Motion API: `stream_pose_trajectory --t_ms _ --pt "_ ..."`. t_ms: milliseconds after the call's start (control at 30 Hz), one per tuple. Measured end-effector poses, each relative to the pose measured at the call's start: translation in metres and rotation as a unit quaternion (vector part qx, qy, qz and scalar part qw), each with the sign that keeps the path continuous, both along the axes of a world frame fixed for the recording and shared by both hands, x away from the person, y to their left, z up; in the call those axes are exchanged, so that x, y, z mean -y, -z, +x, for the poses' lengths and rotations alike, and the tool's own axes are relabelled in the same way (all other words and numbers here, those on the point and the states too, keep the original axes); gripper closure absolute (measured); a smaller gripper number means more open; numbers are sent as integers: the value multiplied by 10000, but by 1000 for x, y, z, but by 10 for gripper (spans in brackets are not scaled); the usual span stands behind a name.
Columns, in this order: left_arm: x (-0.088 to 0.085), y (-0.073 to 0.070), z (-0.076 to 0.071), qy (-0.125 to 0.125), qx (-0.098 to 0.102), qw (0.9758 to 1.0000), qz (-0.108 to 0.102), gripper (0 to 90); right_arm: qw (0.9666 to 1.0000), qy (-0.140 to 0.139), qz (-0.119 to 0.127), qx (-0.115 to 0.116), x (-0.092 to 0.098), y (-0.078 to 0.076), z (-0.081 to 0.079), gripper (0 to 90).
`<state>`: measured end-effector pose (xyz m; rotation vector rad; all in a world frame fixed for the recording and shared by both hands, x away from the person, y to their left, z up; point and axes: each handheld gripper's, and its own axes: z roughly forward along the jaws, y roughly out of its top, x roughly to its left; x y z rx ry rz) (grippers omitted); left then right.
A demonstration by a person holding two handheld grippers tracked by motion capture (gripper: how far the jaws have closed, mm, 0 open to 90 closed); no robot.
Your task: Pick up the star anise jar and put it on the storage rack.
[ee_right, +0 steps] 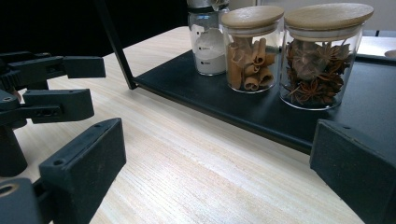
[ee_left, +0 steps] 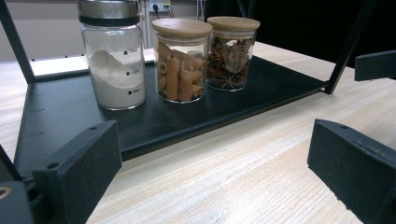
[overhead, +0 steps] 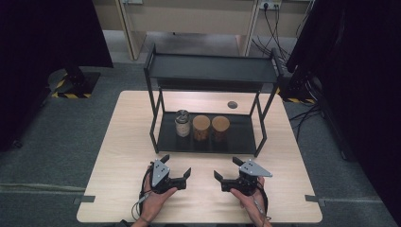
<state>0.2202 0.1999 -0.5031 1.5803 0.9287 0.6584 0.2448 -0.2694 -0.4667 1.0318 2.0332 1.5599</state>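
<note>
On the wooden table stands a black two-tier rack. Its lower shelf holds three glass jars in a row: a metal-lidded jar of white powder, a wooden-lidded jar of cinnamon sticks and a wooden-lidded jar of star anise. My left gripper rests open on the table in front of the rack, holding nothing. Beside it my right gripper is open too, holding nothing.
The rack's top shelf is bare and overhangs the jars. A round grommet sits in the table behind the rack. Dark curtains flank the table, a stand base with striped tape is at the far left, and cables hang at the back right.
</note>
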Motion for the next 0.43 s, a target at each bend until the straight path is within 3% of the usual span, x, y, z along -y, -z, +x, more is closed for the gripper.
stream_pose_trajectory --t_ms 433 --pt "0 0 0 0 -1 10000 6 25 10000 22 1 17 0 0 0 37"
